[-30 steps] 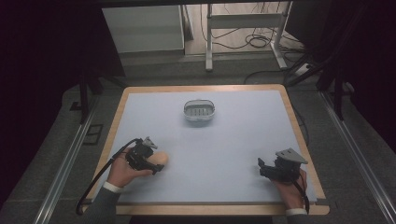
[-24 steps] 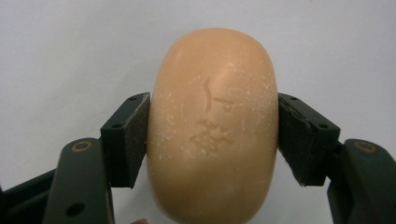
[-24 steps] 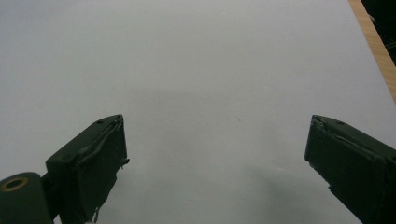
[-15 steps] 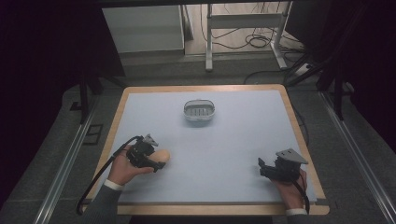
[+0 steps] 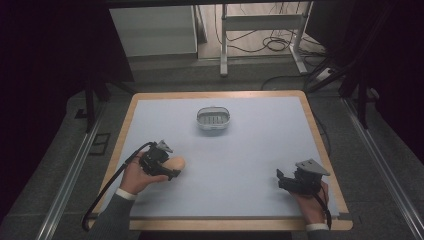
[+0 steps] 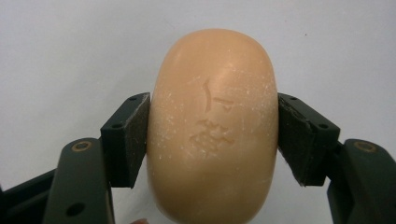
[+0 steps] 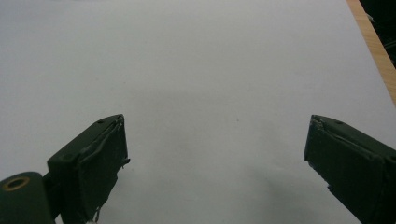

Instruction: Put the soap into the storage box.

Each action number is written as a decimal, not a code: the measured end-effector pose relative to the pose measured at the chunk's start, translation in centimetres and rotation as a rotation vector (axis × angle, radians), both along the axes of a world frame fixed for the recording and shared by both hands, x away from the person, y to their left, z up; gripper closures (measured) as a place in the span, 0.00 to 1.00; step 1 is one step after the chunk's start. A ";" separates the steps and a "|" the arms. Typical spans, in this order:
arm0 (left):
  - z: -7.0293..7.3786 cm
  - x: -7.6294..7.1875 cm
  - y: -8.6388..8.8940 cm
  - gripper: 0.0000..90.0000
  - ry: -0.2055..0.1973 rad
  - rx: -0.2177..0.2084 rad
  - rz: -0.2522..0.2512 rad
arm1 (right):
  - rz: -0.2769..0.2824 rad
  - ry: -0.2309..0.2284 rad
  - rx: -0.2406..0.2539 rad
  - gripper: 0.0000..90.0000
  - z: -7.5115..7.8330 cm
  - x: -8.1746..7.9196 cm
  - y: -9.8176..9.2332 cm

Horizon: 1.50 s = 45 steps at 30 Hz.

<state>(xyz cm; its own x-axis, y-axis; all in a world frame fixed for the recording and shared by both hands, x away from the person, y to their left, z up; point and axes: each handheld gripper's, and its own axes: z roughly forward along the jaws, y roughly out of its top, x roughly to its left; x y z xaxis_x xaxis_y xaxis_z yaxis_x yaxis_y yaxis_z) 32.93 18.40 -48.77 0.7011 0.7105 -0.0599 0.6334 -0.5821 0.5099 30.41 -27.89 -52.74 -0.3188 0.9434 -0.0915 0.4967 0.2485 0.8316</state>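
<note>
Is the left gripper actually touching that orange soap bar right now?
Touching. In the left gripper view, both pads press against the sides of the soap, left gripper closed on it.

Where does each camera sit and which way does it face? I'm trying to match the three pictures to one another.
High view: above the person's side, facing forward and down on the table; both hands, left tool, right tool, dish.
Left gripper view: rides the left tool, looking along its jaws clamped on the soap.
Right gripper view: rides the right tool, jaws apart over bare table.
Shared: the soap appears in the high and left gripper views.
</note>
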 end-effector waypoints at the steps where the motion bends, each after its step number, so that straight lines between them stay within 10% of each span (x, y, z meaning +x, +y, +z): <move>1: 0.1 0.1 -0.1 0.35 0.001 0.004 -0.001 | -0.001 0.000 0.000 0.07 0.0 0.0 0.0; 45: 2.6 3.0 -1.6 0.35 -0.021 0.011 -0.022 | 0.000 0.001 -0.009 0.07 0.0 0.0 0.1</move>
<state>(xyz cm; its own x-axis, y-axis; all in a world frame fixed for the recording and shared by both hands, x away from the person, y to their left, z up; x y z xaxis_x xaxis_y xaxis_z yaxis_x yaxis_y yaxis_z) 35.91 16.77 -46.17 0.7176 0.6955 -0.0370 0.6097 -0.6015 0.5162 30.41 -27.78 -52.76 -0.3188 0.9425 -0.1001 0.4974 0.2563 0.8288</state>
